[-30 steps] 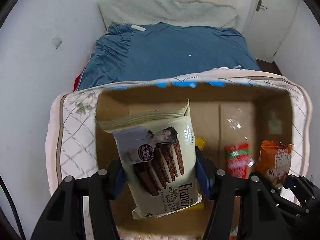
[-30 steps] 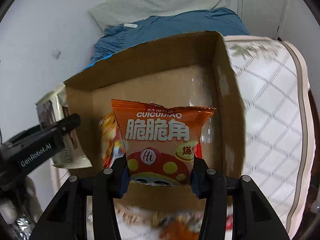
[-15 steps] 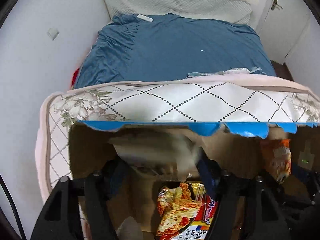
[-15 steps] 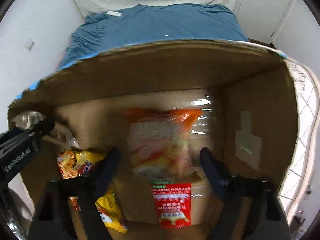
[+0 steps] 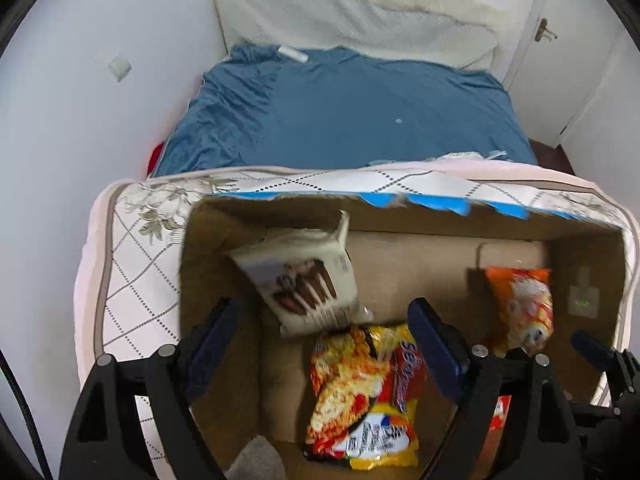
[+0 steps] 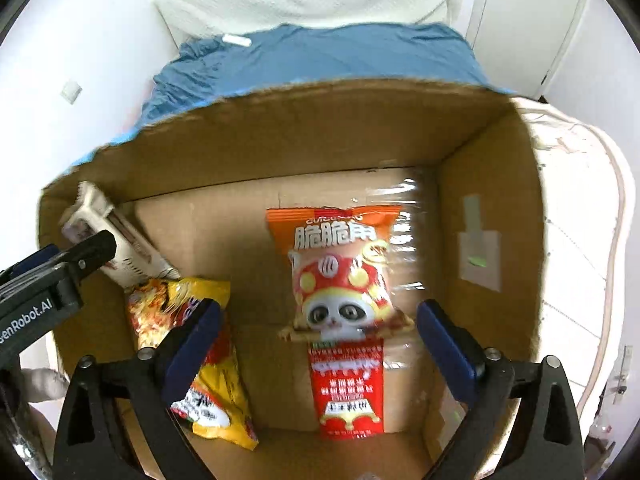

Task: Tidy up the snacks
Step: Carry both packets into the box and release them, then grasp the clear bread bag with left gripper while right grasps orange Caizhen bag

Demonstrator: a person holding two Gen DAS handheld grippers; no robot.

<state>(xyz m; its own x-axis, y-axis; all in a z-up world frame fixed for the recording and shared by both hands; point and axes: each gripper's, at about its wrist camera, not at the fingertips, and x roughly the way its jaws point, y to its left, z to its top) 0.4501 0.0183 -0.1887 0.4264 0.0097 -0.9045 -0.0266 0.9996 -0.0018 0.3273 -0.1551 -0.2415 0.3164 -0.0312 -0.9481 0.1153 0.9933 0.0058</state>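
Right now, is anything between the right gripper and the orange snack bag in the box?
Nothing visible. The right gripper is open, and the orange snack bag lies just ahead of it on the cardboard box floor, its lower edge overlapping a red packet.

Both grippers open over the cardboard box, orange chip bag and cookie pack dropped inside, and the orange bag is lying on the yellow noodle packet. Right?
Not quite. In the right wrist view the orange chip bag overlaps the top of the red packet, not the yellow noodle packet, which lies apart to its left. The rest holds: left gripper and right gripper are open over the cardboard box, with the cookie pack inside.
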